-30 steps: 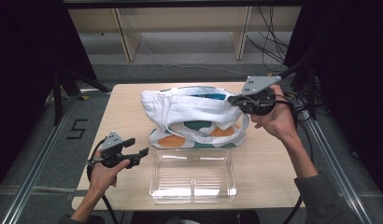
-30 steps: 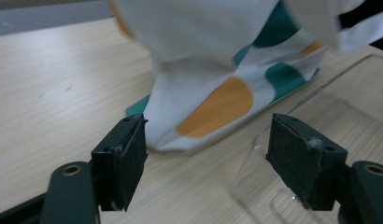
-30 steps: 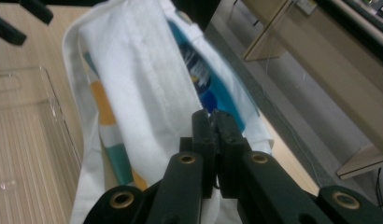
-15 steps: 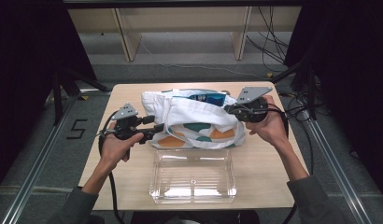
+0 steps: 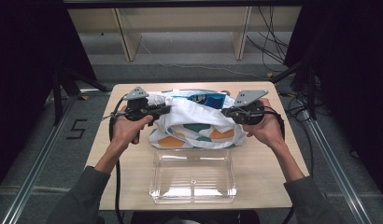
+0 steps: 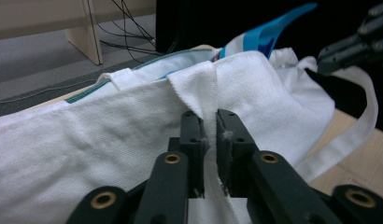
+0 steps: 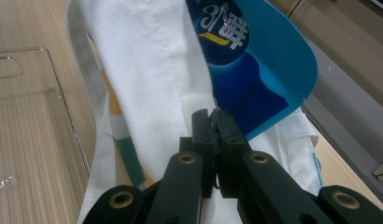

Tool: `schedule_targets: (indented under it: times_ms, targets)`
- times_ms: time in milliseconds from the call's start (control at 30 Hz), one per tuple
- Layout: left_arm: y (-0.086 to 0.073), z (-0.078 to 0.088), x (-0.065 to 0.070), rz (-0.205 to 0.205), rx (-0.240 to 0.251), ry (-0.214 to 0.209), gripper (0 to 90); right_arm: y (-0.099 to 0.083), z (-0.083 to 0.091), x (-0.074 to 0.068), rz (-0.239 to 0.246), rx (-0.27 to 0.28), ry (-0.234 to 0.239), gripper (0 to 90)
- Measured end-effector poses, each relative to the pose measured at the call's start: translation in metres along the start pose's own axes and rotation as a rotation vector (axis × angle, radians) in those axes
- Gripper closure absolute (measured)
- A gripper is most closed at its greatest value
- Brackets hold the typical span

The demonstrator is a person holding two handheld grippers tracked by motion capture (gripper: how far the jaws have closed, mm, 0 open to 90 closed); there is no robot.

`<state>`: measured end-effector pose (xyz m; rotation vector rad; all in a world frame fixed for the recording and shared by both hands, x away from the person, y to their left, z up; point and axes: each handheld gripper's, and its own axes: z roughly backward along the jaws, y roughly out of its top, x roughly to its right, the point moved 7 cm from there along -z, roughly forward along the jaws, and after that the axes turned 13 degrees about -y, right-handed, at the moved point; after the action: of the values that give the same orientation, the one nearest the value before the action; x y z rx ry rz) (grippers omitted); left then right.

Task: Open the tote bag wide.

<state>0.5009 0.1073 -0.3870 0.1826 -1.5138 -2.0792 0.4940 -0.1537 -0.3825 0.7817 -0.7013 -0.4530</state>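
Both my grippers, left gripper [image 5: 165, 110] just closing and right gripper [image 5: 225, 112], pinch opposite rims of the cloth bag [image 5: 194, 122], whose mouth stretches lengthwise between them.

A big "5" [image 5: 78, 129] is marked on the floor left of the table. The blue packet [image 7: 255, 70] shows "3".
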Motion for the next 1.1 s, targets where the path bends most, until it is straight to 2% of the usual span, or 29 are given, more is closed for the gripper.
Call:
schedule_targets:
  times_ms: [67, 133, 200, 267, 300, 367, 400, 433, 533, 600, 700, 733, 800, 833, 867, 933, 967, 1000, 1067, 1100]
  targets:
    - [-0.004, 0.001, 0.001, -0.014, -0.01, 0.001, 83.6, -0.002, -0.002, 0.001, 0.001, 0.002, -0.002, 89.1]
    - [-0.011, 0.003, 0.004, -0.009, -0.006, -0.02, 84.3, -0.005, -0.006, 0.0, -0.005, -0.008, 0.002, 89.1]
    - [-0.022, 0.004, 0.011, -0.017, -0.035, -0.048, 84.8, -0.008, -0.012, -0.002, -0.008, -0.026, 0.007, 89.1]
    - [-0.033, 0.003, 0.013, -0.038, -0.067, -0.033, 84.8, -0.012, -0.02, -0.006, 0.01, -0.045, 0.012, 89.1]
    - [-0.039, 0.001, 0.011, -0.047, -0.087, -0.026, 84.9, -0.013, -0.024, -0.007, 0.012, -0.05, 0.015, 89.1]
    - [-0.049, -0.003, -0.003, -0.028, -0.102, 0.0, 84.9, -0.015, -0.028, -0.009, 0.016, -0.055, 0.016, 89.1]
    - [-0.052, -0.005, -0.008, -0.011, -0.096, 0.013, 85.0, -0.018, -0.033, -0.01, 0.01, -0.069, 0.013, 89.1]
    - [-0.058, -0.009, -0.014, 0.019, -0.113, 0.015, 85.0, -0.02, -0.036, -0.011, 0.01, -0.078, 0.015, 89.1]
    - [-0.075, -0.023, -0.019, 0.006, -0.153, 0.016, 85.1, -0.03, -0.05, -0.017, -0.006, -0.088, 0.035, 89.1]
    - [-0.09, -0.031, -0.021, -0.009, -0.219, 0.007, 85.1, -0.034, -0.053, -0.019, -0.005, -0.104, 0.05, 89.1]
    - [-0.106, -0.038, -0.026, -0.002, -0.27, 0.002, 85.2, -0.045, -0.059, -0.025, -0.024, -0.114, 0.064, 89.1]
    - [-0.109, -0.038, -0.027, -0.007, -0.278, 0.003, 85.2, -0.049, -0.061, -0.027, -0.024, -0.109, 0.07, 89.1]
    - [-0.114, -0.041, -0.029, -0.008, -0.294, -0.002, 85.2, -0.056, -0.062, -0.031, -0.04, -0.131, 0.078, 89.1]
    - [-0.115, -0.042, -0.029, 0.002, -0.3, -0.004, 85.2, -0.06, -0.064, -0.032, -0.021, -0.13, 0.084, 89.1]
    - [-0.117, -0.042, -0.03, 0.018, -0.305, -0.004, 85.3, -0.065, -0.065, -0.033, -0.034, -0.154, 0.085, 89.1]
    - [-0.118, -0.043, -0.036, -0.01, -0.314, 0.008, 85.4, -0.073, -0.07, -0.032, -0.042, -0.173, 0.091, 89.1]
    - [-0.12, -0.045, -0.037, -0.014, -0.317, -0.007, 85.4, -0.077, -0.072, -0.033, -0.057, -0.197, 0.099, 89.2]
    - [-0.123, -0.045, -0.037, 0.017, -0.326, 0.005, 85.4, -0.077, -0.072, -0.033, -0.057, -0.197, 0.099, 89.2]
    - [-0.126, -0.045, -0.043, 0.009, -0.347, 0.009, 85.4, -0.084, -0.079, -0.035, -0.054, -0.219, 0.107, 89.2]
    - [-0.127, -0.047, -0.042, 0.029, -0.338, 0.005, 85.4, -0.091, -0.085, -0.035, -0.047, -0.234, 0.124, 89.2]
